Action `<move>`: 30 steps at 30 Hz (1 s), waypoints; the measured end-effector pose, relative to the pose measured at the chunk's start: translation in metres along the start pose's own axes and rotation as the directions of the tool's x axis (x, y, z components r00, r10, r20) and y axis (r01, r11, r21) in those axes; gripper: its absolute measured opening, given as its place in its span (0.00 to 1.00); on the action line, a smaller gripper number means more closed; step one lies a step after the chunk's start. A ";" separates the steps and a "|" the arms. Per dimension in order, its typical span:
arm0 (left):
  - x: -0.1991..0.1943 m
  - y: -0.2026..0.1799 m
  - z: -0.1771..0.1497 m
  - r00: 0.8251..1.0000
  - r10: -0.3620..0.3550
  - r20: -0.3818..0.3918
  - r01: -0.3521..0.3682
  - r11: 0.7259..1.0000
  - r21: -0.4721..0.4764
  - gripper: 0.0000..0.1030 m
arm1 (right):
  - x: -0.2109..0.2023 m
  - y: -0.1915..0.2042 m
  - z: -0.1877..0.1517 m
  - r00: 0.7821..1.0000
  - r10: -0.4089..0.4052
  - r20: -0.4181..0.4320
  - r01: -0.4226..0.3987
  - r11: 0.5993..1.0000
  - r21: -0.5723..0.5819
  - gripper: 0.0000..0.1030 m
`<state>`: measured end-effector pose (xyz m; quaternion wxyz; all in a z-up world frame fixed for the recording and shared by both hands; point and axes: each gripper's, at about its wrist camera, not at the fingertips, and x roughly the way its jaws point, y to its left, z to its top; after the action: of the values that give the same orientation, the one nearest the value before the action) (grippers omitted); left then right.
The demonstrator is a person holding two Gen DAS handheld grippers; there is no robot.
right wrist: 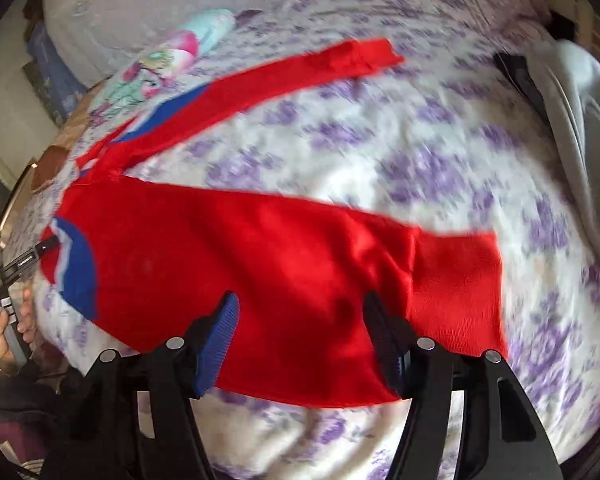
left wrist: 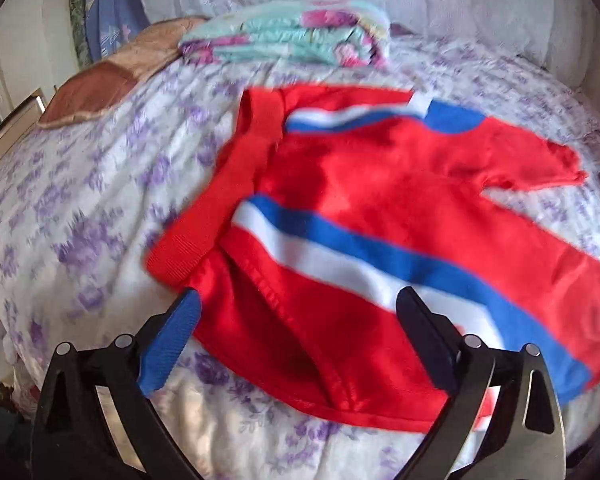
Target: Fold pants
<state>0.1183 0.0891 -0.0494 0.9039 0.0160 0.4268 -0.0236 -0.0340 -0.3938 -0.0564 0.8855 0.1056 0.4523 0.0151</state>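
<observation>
Red pants (left wrist: 380, 184) with blue and white side stripes lie spread on a bed with a white, purple-flowered cover (left wrist: 80, 200). In the left wrist view the waistband end is nearest, with the ribbed band (left wrist: 220, 184) at the left. My left gripper (left wrist: 296, 308) is open and empty, its jaws straddling the near waist edge just above the cloth. In the right wrist view the pants (right wrist: 240, 248) show both legs spread apart, with the ribbed cuff (right wrist: 460, 280) near. My right gripper (right wrist: 300, 304) is open and empty over the near leg by its lower hem.
A folded floral cloth (left wrist: 292, 36) lies at the far side of the bed, beside a brown cushion (left wrist: 100, 88). A grey garment (right wrist: 576, 100) and a dark object (right wrist: 516, 68) lie at the bed's right edge. The other gripper and hand (right wrist: 8, 308) show at the left.
</observation>
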 end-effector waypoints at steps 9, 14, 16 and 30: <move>0.034 0.048 0.150 0.996 -0.067 0.051 0.069 0.997 -0.031 0.95 | 0.051 0.109 0.193 0.982 0.170 0.076 -0.114 0.873 -0.475 0.71; 0.124 0.071 0.175 0.996 -0.035 -0.085 0.031 0.998 -0.048 0.94 | 0.184 0.133 0.270 0.997 0.064 -0.051 -0.082 0.798 -0.597 0.71; 0.145 0.070 0.176 0.991 -0.061 -0.119 0.057 0.998 -0.042 0.94 | 0.220 0.146 0.277 0.995 0.050 -0.084 -0.092 0.754 -0.651 0.71; 0.193 0.057 0.176 0.974 -0.108 -0.201 0.114 0.993 0.017 0.82 | 0.288 0.171 0.266 0.953 0.086 -0.291 -0.283 0.601 -0.747 0.06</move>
<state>0.3793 0.1315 -0.0863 0.8534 0.0072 0.5153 -0.0783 0.3618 -0.2376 -0.1004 0.7792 -0.2454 0.4840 0.3137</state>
